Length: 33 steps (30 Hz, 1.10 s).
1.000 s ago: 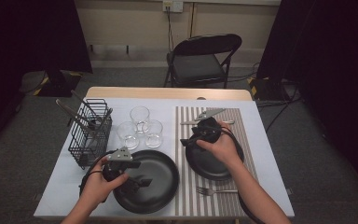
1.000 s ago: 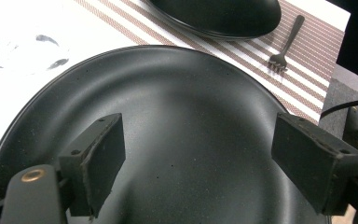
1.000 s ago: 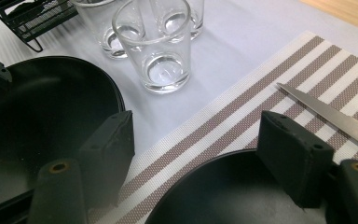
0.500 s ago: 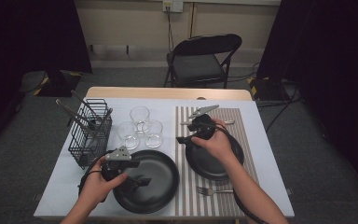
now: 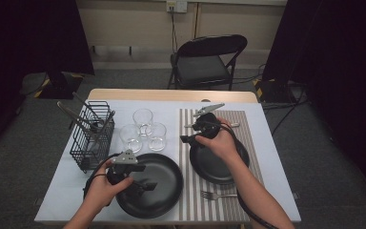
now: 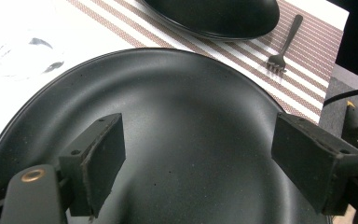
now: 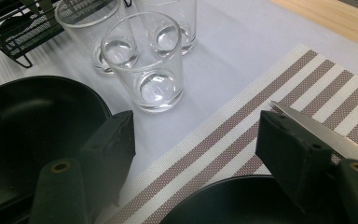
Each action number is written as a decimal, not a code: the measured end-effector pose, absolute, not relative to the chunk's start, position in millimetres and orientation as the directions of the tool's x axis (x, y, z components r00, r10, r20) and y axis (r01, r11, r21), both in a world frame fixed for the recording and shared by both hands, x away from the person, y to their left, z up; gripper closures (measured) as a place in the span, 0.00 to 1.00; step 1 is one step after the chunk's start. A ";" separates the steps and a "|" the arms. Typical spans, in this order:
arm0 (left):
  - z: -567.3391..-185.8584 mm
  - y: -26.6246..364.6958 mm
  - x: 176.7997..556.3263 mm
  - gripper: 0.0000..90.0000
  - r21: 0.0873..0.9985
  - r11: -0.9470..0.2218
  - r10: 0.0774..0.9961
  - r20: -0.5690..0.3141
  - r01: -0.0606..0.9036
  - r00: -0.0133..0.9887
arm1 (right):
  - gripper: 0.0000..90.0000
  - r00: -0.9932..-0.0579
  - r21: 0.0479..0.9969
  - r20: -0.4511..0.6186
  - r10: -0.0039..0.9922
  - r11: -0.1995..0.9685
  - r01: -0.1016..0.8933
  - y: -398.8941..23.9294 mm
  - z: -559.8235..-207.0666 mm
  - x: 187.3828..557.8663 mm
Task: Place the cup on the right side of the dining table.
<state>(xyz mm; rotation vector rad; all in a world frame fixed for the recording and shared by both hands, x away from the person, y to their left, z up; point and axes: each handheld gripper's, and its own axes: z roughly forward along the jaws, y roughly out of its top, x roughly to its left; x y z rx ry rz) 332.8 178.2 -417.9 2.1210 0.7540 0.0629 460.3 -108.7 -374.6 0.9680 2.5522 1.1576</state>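
Left gripper (image 5: 145, 183) — jaws wide apart, nothing between them — hovers over the large plate (image 5: 167, 191) at the table's (image 5: 66, 191) near edge; whether the pads touch the plate cannot be told. Right gripper (image 5: 187, 139) — jaws also wide, holding nothing — sits above the far-left rim of the small plate (image 5: 219, 167) on the striped mat (image 5: 190, 200), pointing toward the glasses (image 5: 145, 131).

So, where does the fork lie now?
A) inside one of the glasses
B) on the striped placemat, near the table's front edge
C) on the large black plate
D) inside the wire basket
B: in the high view the fork lies flat on the striped placemat, in front of the smaller black plate.
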 end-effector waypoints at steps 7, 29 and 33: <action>-418.2 175.8 334.4 0.19 0.741 -0.460 0.529 -0.215 0.490 0.821 | 0.31 -0.765 0.718 0.108 0.636 0.482 0.502 -105.6 -375.9 464.1; -416.4 176.4 332.8 0.19 0.743 -0.465 0.529 -0.204 0.482 0.824 | 0.31 -0.765 0.728 0.102 0.636 0.477 0.493 -82.5 -368.4 468.3; -417.0 176.4 332.8 0.19 0.742 -0.459 0.530 -0.213 0.488 0.821 | 0.31 -0.764 0.730 0.108 0.636 0.471 0.495 -79.4 -366.3 469.2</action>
